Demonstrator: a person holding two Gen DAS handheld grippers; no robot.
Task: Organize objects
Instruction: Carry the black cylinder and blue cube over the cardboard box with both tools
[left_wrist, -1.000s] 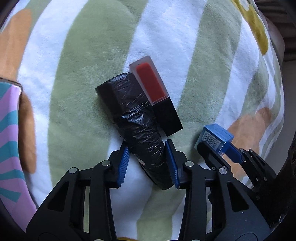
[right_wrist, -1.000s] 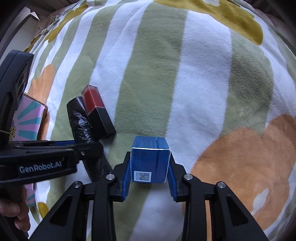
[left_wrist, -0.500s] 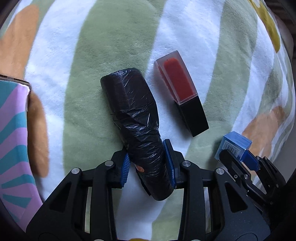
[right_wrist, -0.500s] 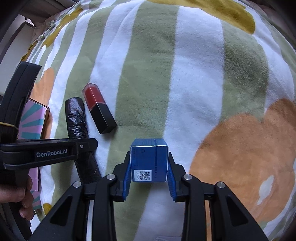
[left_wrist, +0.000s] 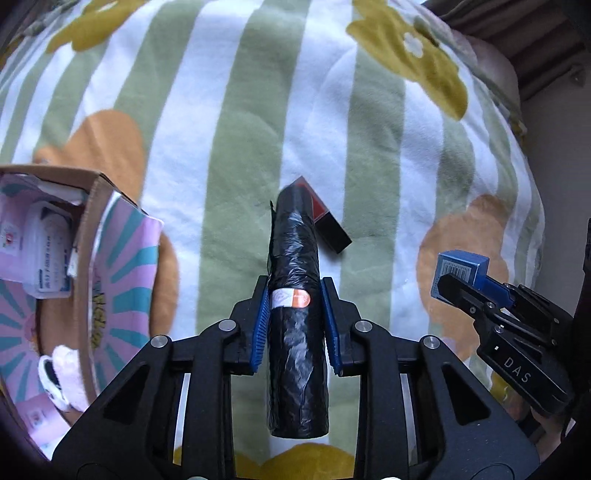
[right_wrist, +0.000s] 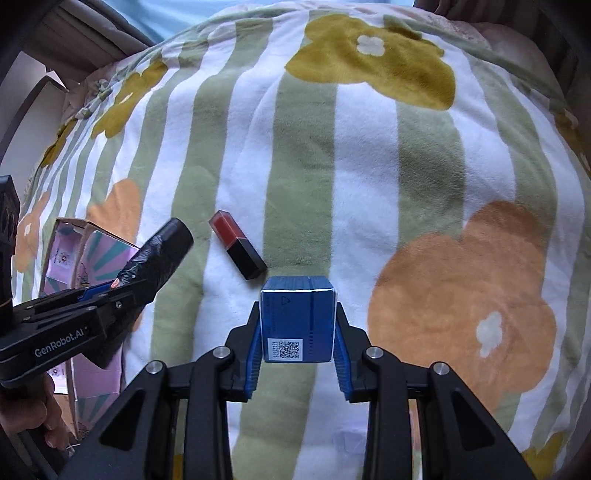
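Left wrist view: left gripper clamps the black bag roll, raised over the blanket; open box at its left edge, probable destination

Right wrist view: right gripper grips the blue carton, lifted; lipstick remains mid-blanket; both loads likely need carrying boxward

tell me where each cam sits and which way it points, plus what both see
Left wrist: on the left gripper, looking along its fingers over the striped blanket; fingers grip the black roll; cardboard box at left, right gripper at right.
Right wrist: on the right gripper, facing the blanket; fingers grip the blue box; left gripper and a hand at left.
Shared: roll, blue box, red-and-black case, cardboard box, blanket.
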